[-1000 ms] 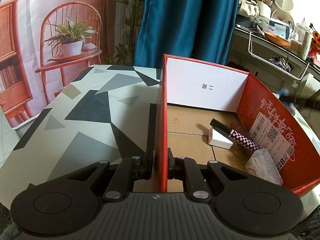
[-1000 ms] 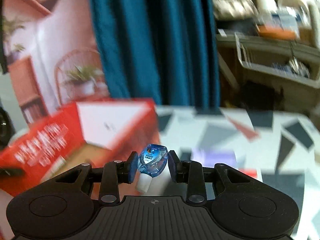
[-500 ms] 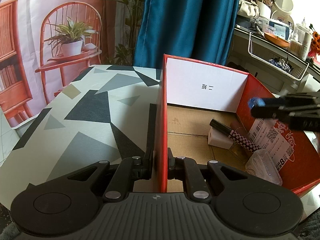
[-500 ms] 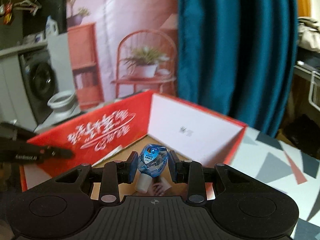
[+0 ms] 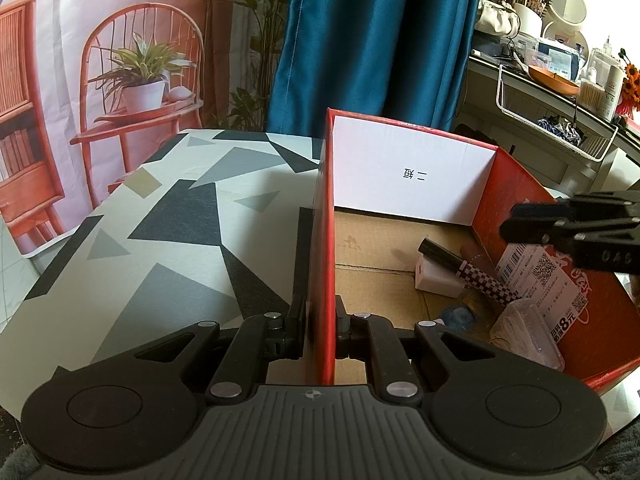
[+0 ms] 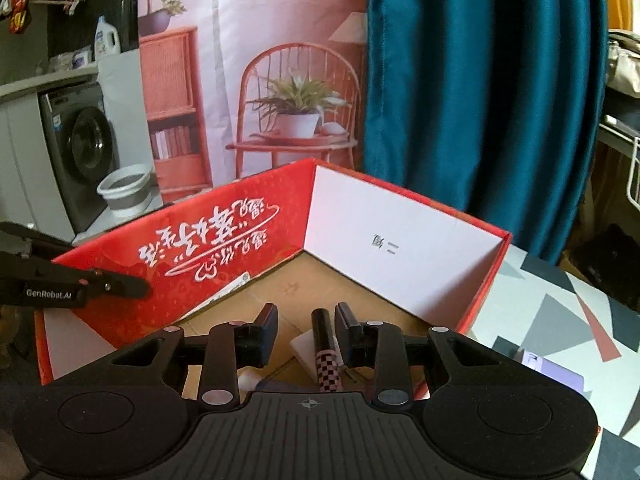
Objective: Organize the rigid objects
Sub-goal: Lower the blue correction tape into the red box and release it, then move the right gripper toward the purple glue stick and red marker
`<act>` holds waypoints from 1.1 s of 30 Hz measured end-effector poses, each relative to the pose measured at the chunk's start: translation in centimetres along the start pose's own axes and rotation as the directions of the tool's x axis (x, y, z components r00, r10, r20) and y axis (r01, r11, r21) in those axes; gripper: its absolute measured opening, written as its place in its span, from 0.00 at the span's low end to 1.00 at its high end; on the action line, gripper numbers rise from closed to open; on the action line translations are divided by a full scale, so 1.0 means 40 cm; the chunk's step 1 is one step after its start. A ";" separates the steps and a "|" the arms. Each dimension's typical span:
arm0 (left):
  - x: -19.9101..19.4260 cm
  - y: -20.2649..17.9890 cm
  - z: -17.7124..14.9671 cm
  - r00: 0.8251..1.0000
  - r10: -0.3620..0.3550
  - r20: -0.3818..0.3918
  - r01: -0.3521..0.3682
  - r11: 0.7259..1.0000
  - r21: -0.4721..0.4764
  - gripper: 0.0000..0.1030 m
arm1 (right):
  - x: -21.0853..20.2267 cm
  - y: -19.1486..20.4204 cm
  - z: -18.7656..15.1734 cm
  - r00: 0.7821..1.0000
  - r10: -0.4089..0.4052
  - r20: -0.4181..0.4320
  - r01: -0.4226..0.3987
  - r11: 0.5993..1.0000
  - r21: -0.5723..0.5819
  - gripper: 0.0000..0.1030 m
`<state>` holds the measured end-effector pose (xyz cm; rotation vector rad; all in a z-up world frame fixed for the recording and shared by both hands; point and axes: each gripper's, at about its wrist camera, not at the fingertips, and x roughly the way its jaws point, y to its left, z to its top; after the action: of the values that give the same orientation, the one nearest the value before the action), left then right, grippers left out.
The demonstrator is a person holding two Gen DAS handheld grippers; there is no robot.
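While the left claw point(image 5: 320, 330) clamps the red cardboard box point(image 5: 324, 240) wall low in frame, the right claw point(image 6: 306, 334) gapes empty; the small blue plastic piece point(image 5: 458, 315), light and slick, lies inside—pinch its flat sides.

A table point(image 5: 168, 240) covered in a pale cloth printed with black, grey and tan triangles and quadrilaterals carries everything here — in the right wrist view a few reddish shapes show in the pattern too. Directly on it stands 1 open red cardboard box point(image 5: 596, 312), white on its inner end wall, with a brown cardboard floor. Beside the box's outer wall, in the right wrist view, a flat pale lilac item point(image 6: 554, 372) lies on the cloth — what it is cannot be told.
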<state>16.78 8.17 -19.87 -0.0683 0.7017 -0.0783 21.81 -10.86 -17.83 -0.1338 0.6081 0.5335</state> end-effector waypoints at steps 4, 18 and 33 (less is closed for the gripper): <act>0.000 0.000 0.000 1.000 0.000 0.000 0.000 1.000 0.000 0.14 | -0.040 -0.025 0.000 0.993 -0.069 0.094 0.065 0.997 0.047 0.71; 0.003 0.001 -0.001 1.000 0.001 -0.004 -0.001 1.000 -0.001 0.14 | -0.128 -0.221 -0.051 0.939 -0.312 0.145 0.270 0.929 0.251 1.00; 0.007 0.002 -0.003 1.000 0.004 -0.009 -0.004 1.000 -0.001 0.14 | 0.020 -0.464 -0.206 0.909 -0.413 -0.046 0.409 0.868 0.283 1.00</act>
<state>16.92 8.22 -20.17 -0.0677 0.7110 -0.0747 27.72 -28.67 -25.66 0.0189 0.6141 0.0270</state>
